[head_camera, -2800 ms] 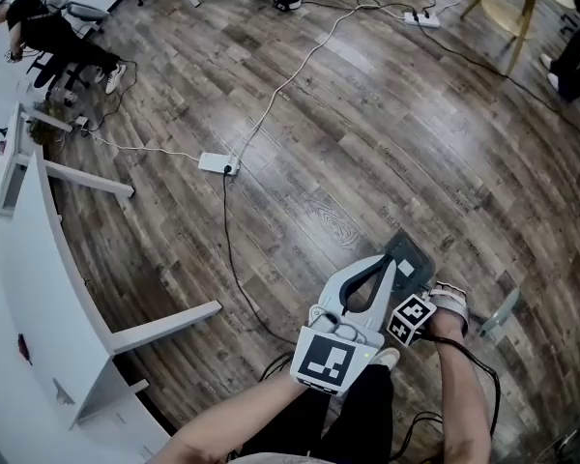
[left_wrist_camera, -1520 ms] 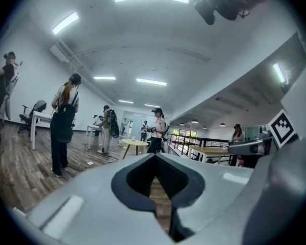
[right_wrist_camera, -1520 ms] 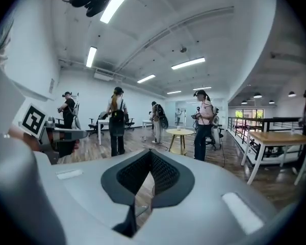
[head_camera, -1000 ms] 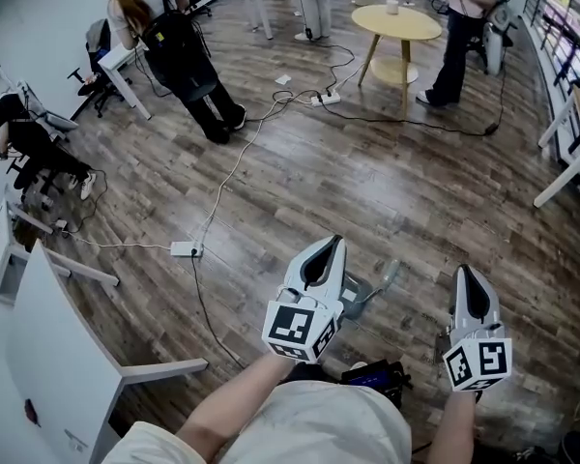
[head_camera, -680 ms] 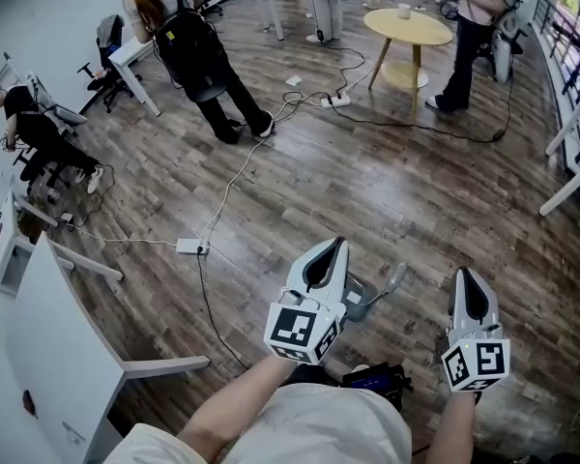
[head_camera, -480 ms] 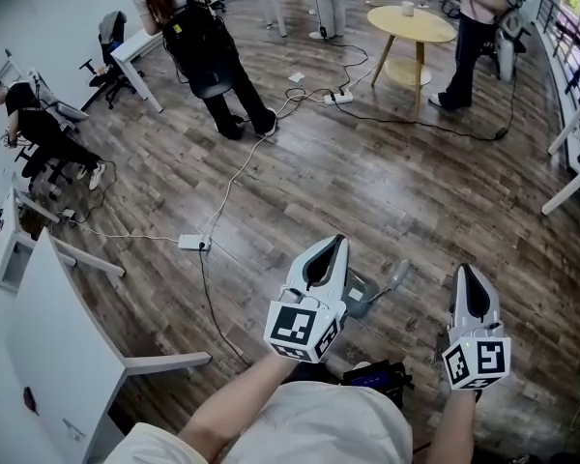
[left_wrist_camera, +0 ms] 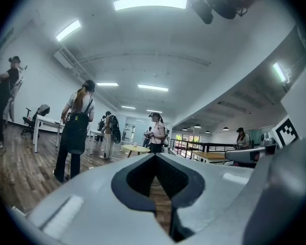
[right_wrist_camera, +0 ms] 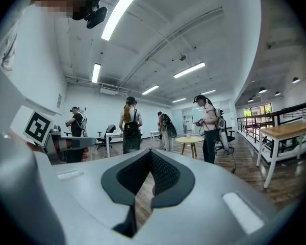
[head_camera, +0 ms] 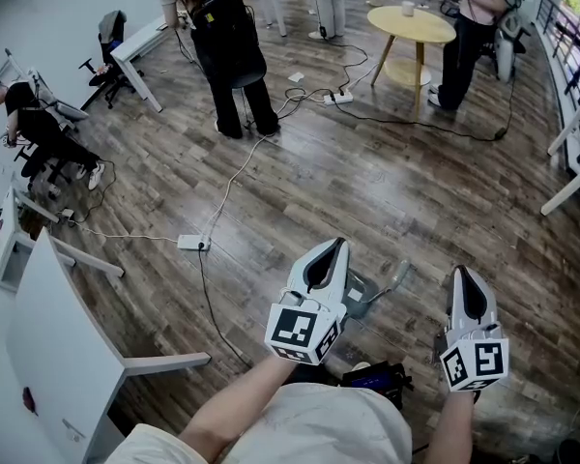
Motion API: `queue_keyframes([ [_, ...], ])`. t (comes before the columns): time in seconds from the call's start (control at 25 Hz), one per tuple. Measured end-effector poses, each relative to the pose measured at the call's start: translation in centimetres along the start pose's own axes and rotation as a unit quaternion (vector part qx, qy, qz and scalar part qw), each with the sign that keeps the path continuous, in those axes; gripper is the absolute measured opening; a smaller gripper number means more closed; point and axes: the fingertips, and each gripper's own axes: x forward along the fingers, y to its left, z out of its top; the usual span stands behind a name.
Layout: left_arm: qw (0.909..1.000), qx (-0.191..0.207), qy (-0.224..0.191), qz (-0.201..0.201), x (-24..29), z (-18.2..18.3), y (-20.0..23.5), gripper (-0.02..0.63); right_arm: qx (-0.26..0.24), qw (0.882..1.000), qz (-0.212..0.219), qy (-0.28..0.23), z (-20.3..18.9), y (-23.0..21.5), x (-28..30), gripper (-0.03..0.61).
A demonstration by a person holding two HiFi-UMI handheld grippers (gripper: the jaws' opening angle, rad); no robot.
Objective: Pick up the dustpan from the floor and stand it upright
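The dustpan (head_camera: 395, 277) stood on the floor (head_camera: 387, 191) just in front of the person's feet, partly hidden behind the left hand-held gripper (head_camera: 331, 247), with its handle pointing up. That gripper and the right hand-held gripper (head_camera: 461, 274) both had their jaws closed together on nothing, apart from the dustpan. The job looked done; the sound course was to hold both clear of the handle and check for any tipping
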Motion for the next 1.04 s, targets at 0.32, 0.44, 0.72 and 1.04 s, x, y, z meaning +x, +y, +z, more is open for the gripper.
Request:
queue_keyframes([
  [0.32,1.0,0.0,-0.001,-0.004,0.15,0.15,-0.15,0.001,-0.013,1.0,0.004,0.006,0.02,0.6,0.49,0.023],
  [0.44,1.0,0.001,-0.001,-0.005,0.19,0.39,-0.32,0.001,-0.013,1.0,0.005,0.005,0.31,0.56,0.56,0.023],
  [0.72,1.0,0.002,0.001,-0.004,0.27,0.24,-0.37,0.001,-0.015,1.0,0.004,0.009,0.18,0.26,0.67,0.023],
  [1.04,1.0,0.001,0.002,-0.002,0.13,-0.32,-0.42,0.001,-0.016,1.0,0.005,0.015,-0.6,0.07,0.62,0.021],
])
